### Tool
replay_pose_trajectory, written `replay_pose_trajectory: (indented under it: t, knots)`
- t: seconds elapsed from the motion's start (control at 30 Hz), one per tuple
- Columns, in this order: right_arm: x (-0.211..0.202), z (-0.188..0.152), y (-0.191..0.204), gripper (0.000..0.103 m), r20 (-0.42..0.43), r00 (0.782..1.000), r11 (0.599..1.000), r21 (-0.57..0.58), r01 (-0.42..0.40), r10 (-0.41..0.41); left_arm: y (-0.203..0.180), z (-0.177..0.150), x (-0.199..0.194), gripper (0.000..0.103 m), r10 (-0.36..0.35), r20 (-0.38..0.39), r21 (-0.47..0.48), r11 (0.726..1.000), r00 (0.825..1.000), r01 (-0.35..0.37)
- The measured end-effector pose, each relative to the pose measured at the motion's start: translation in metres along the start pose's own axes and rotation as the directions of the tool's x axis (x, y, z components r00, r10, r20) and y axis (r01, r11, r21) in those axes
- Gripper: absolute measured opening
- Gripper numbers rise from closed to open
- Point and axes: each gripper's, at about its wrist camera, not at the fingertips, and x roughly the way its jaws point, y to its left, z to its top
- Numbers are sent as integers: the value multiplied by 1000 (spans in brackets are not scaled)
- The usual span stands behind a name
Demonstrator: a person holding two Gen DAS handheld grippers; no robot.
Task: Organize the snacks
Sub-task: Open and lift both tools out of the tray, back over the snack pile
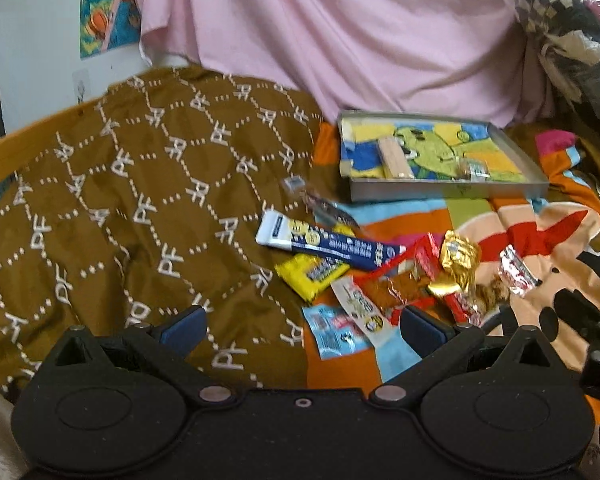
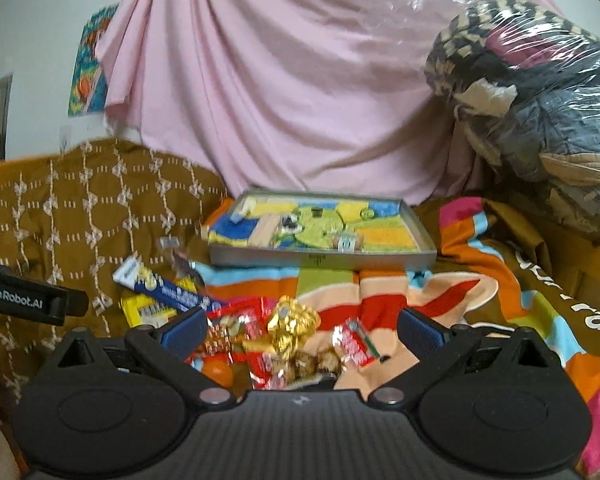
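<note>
Left hand-held gripper (image 1: 302, 330) was spread wide with nothing between its blue pads; it hung low in the frame over the near edge of the snack pile. Right hand-held gripper (image 2: 300, 330) was likewise wide open and empty, with the pile showing between its fingers at lower centre.

Snacks lay in a loose heap on the bed, mid-frame in both views, well short of the shallow grey metal tray (image 2: 320, 258) at upper centre. The tray already held a pale wooden-looking block (image 1: 396, 158) and a small clear-wrapped piece (image 1: 474, 170) on a cartoon-printed liner.

Handling, judged:
- Long blue-and-white stick packet (image 1: 328, 240): light and semi-stiff; best pinched across its narrow width near the middle.
- Yellow flat packet (image 1: 312, 274): thin, lying flat on soft cloth, so an edge grip looked necessary.
- Crumpled gold foil wrapper (image 2: 290, 326): stands proud of the heap, easiest to take, but crushable and slippery.
- Small red-and-white wrapped sweet (image 2: 356, 344): tiny, likely to slip out.
- Light blue sachet (image 1: 332, 330): limp; overlapped by a neighbouring packet.

The surface was a striped multicolour blanket (image 2: 480, 300) beside a brown patterned quilt (image 1: 140, 200): soft and yielding, so pressing down would sink items. A pink draped sheet (image 2: 280, 100) filled the background; a plastic-wrapped bundle of clothing (image 2: 540, 112) sat at upper right.
</note>
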Motion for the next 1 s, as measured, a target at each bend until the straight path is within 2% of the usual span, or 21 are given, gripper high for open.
replay_pose_trajectory:
  t: [0.27, 0.53, 0.73, 1.0]
  knots:
    - [16, -6, 10, 103, -89, 996, 998, -64, 14, -19, 0, 1, 10, 102, -1, -61, 8, 1000, 998, 1]
    - [24, -9, 12, 103, -134, 991, 997, -78, 9, -20, 0, 4, 23, 102, 1, -134, 8, 1000, 991, 0]
    - [32, -10, 15, 103, -180, 983, 996, -94, 0, -17, 2, 6, 29, 102, 2, -154, -8, 1000, 988, -3]
    - [42, -14, 21, 103, -242, 970, 993, -116, -27, -2, -1, 16, 51, 102, -7, -210, 35, 999, 978, 14]
